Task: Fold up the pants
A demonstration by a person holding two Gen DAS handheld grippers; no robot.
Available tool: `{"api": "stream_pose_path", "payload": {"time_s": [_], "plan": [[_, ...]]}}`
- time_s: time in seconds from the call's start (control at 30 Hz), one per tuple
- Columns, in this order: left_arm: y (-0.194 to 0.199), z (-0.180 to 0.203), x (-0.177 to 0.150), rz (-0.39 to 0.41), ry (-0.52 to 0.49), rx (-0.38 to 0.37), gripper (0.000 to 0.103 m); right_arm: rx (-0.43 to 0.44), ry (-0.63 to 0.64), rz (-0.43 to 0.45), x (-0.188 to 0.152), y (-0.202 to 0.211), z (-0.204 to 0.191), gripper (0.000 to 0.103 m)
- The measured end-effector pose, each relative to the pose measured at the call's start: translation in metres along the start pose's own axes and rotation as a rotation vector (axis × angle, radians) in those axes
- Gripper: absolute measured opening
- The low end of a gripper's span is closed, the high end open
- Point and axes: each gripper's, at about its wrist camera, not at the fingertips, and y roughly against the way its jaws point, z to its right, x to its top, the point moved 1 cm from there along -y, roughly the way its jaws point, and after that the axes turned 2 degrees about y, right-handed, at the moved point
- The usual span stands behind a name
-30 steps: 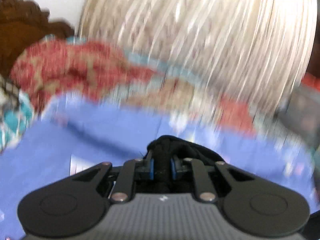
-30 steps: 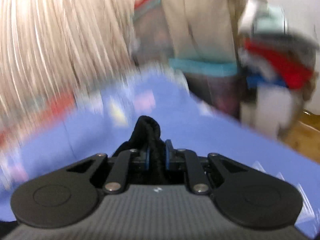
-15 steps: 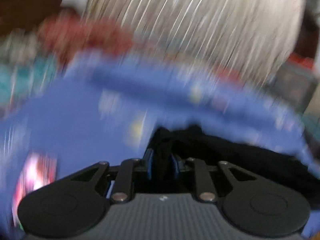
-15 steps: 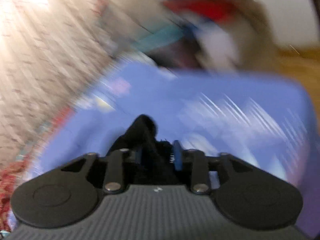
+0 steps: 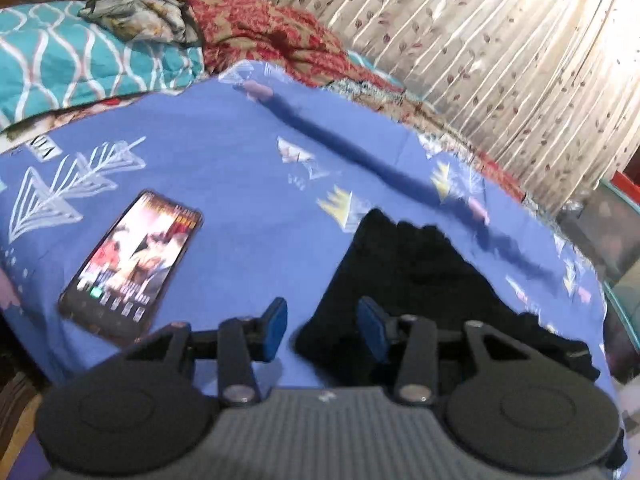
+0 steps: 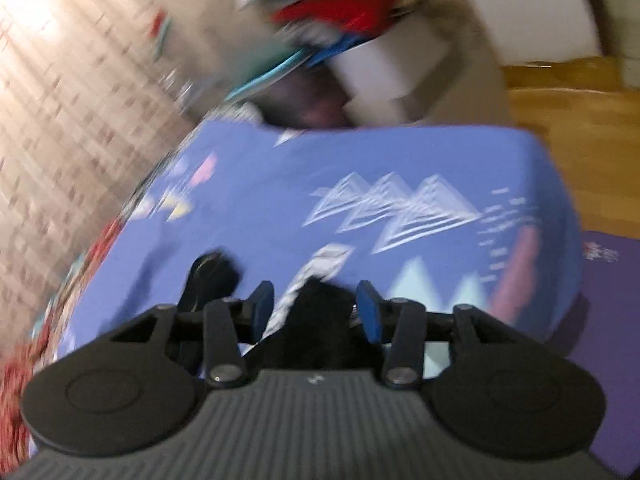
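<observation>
1. Looking along the left wrist view: left gripper [image 5: 322, 330] has its blue-padded fingers [image 5: 274, 328] spread wide, nothing pinched between them.
2. Black pants [image 5: 408, 276] lie in a bunched heap on the blue bedsheet [image 5: 224, 148], ahead and to the right of the gap. The right-hand finger sits over the near edge of the cloth; whether it touches cannot be told.
3. Phone [image 5: 130, 264] with a lit screen lies flat on the sheet, left of the gripper, well apart from the pants.
4. Dark band of shadow [image 5: 360, 160] runs diagonally across the sheet beyond the pants.
5. At the far end of the bed: teal patterned quilt [image 5: 80, 64], grey crumpled cloth [image 5: 136, 12] on top of it, red patterned blanket [image 5: 272, 40] beside. Pleated leaf-print curtain [image 5: 500, 48] behind, brightly backlit.
6. Right wrist view, heavily blurred: right gripper [image 6: 315, 312] also stands with fingers [image 6: 262, 310] parted, gripping nothing.
7. Black fabric of the pants [image 6: 320, 324] sits in the gap between the fingers and runs back under the gripper body; a second dark lump [image 6: 214, 272] shows just left of the left-hand finger. Contact with the pads cannot be judged.
8. Bedsheet [image 6: 360, 160] here shows white triangle prints; its far corner drops off toward a wooden floor [image 6: 580, 128].
9. Purple mat [image 6: 608, 320] lies on the floor at right.
10. Beyond the bed, a smeared pile of clothes [image 6: 340, 20], red, blue and white; details unreadable. Curtain [image 6: 60, 100] at left.
</observation>
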Motion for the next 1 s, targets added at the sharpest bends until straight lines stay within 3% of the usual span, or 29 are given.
{"api": "stream_pose_path", "payload": {"time_s": [0.13, 0.2, 0.23, 0.3, 0.33, 0.43, 0.5, 0.53, 0.57, 0.6, 0.63, 0.67, 0.73, 0.8, 0.83, 0.87, 0.93, 1.0], "plan": [[-0.036, 0.024, 0.003, -0.063, -0.033, 0.043, 0.040, -0.052, 0.071, -0.078, -0.005, -0.042, -0.031, 0.053], [-0.055, 0.034, -0.002, -0.098, -0.051, 0.063, 0.046, -0.133, 0.085, -0.120, -0.007, -0.068, -0.041, 0.058], [-0.063, 0.035, -0.005, -0.115, -0.053, 0.083, 0.054, -0.179, 0.086, -0.148, -0.008, -0.083, -0.043, 0.064], [-0.079, 0.036, -0.010, -0.151, -0.034, 0.115, 0.056, -0.318, 0.107, -0.170, -0.010, -0.106, -0.042, 0.062], [-0.082, 0.037, -0.011, -0.158, -0.017, 0.123, 0.056, -0.363, 0.102, -0.150, -0.007, -0.097, -0.033, 0.063], [-0.078, 0.039, -0.011, -0.136, 0.004, 0.104, 0.057, -0.273, 0.085, -0.089, -0.006, -0.082, -0.028, 0.065], [-0.080, 0.043, -0.014, -0.138, -0.019, 0.113, 0.064, -0.310, 0.186, -0.109, -0.007, -0.092, -0.029, 0.073], [-0.084, 0.044, -0.015, -0.148, -0.035, 0.131, 0.065, -0.314, 0.211, -0.155, -0.007, -0.103, -0.027, 0.071], [-0.087, 0.046, -0.016, -0.157, -0.045, 0.144, 0.060, -0.301, 0.208, -0.213, -0.009, -0.115, -0.022, 0.041], [-0.092, 0.048, -0.017, -0.165, -0.055, 0.159, 0.052, -0.304, 0.198, -0.218, -0.008, -0.119, -0.021, 0.031], [-0.094, 0.050, -0.017, -0.171, -0.057, 0.156, 0.031, -0.272, 0.179, -0.200, -0.002, -0.117, -0.023, 0.026], [-0.094, 0.051, -0.016, -0.167, -0.044, 0.140, 0.024, -0.217, 0.160, -0.153, 0.006, -0.111, -0.029, 0.025], [-0.089, 0.051, -0.015, -0.122, -0.011, 0.148, 0.023, -0.167, 0.170, -0.024, 0.025, -0.101, -0.049, 0.025], [-0.090, 0.053, -0.015, -0.101, -0.010, 0.197, 0.023, -0.159, 0.193, 0.046, 0.040, -0.107, -0.067, 0.027], [-0.091, 0.052, -0.014, -0.106, -0.007, 0.216, 0.023, -0.174, 0.216, 0.042, 0.044, -0.117, -0.072, 0.038], [-0.093, 0.051, -0.014, -0.117, 0.005, 0.230, 0.024, -0.188, 0.247, 0.008, 0.045, -0.132, -0.076, 0.060], [-0.092, 0.047, -0.015, -0.125, 0.045, 0.224, 0.030, -0.222, 0.305, -0.048, 0.042, -0.148, -0.075, 0.064], [-0.085, 0.045, -0.017, -0.110, 0.064, 0.224, 0.045, -0.198, 0.277, -0.007, 0.042, -0.131, -0.061, 0.064]]}}
